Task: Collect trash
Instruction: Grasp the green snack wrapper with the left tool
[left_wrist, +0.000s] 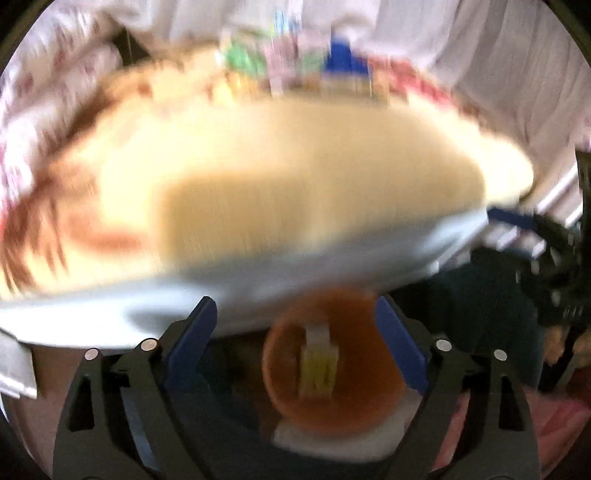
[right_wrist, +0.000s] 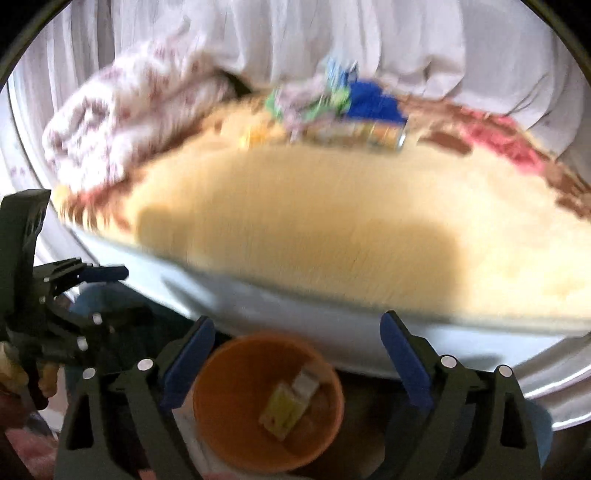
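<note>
Both views are motion-blurred. An orange bin (left_wrist: 332, 362) stands on the floor below the bed edge, with a yellow and white wrapper (left_wrist: 317, 365) inside; it also shows in the right wrist view (right_wrist: 266, 402), wrapper (right_wrist: 286, 406) in it. My left gripper (left_wrist: 299, 314) is open and empty above the bin. My right gripper (right_wrist: 297, 332) is open and empty above the bin too. A pile of trash (right_wrist: 343, 110), with blue, green and white packets, lies at the far edge of the cream bed cover (right_wrist: 314, 221); in the left wrist view the pile (left_wrist: 314, 70) is also far back.
A floral blanket (right_wrist: 122, 129) is bunched at the bed's back left. White curtains (right_wrist: 332, 33) hang behind. The bed's white side panel (right_wrist: 295, 306) runs just beyond the bin. The left gripper (right_wrist: 74, 295) shows at the left of the right wrist view.
</note>
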